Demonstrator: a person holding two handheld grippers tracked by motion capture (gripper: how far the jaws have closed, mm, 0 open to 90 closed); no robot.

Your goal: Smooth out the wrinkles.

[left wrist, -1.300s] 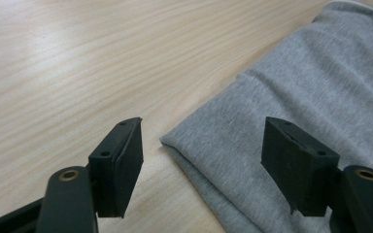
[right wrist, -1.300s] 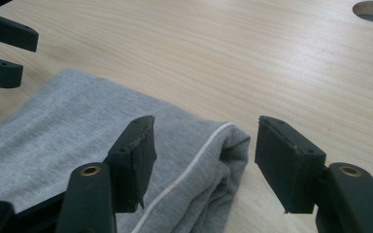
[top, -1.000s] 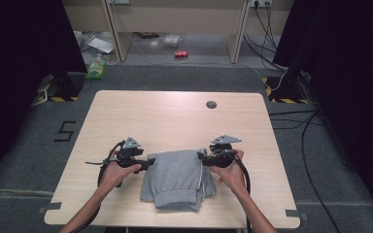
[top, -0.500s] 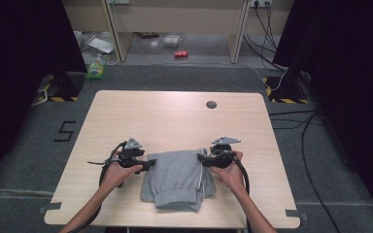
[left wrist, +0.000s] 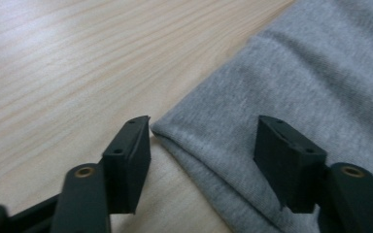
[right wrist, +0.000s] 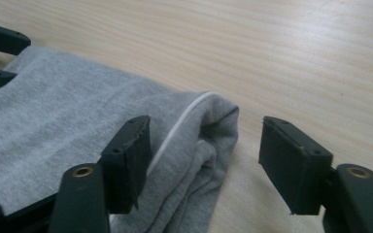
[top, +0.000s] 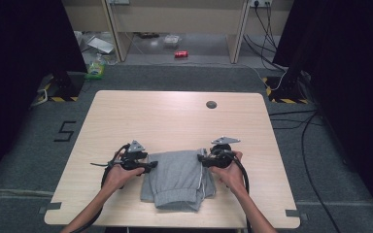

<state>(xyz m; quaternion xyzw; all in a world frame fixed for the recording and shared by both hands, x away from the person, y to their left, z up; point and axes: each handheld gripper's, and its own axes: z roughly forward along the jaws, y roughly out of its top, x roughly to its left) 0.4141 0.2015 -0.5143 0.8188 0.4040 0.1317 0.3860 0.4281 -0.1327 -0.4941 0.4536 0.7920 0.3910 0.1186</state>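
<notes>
Wooden table (top: 175, 121) under both claws. Folded grey garment (top: 177, 177) between them, corners reaching into each gap. Left claw (left wrist: 204, 141) partly wide, jaws just closing around a folded corner, not pressing. Right claw (right wrist: 204, 145) wide around the opposite corner.

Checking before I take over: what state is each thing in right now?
Grey garment: folded, flat on the table, white cord showing at its right corner.
Left gripper: open, jaws just been closing, astride the garment's corner.
Right gripper: open, astride the opposite corner.
</notes>
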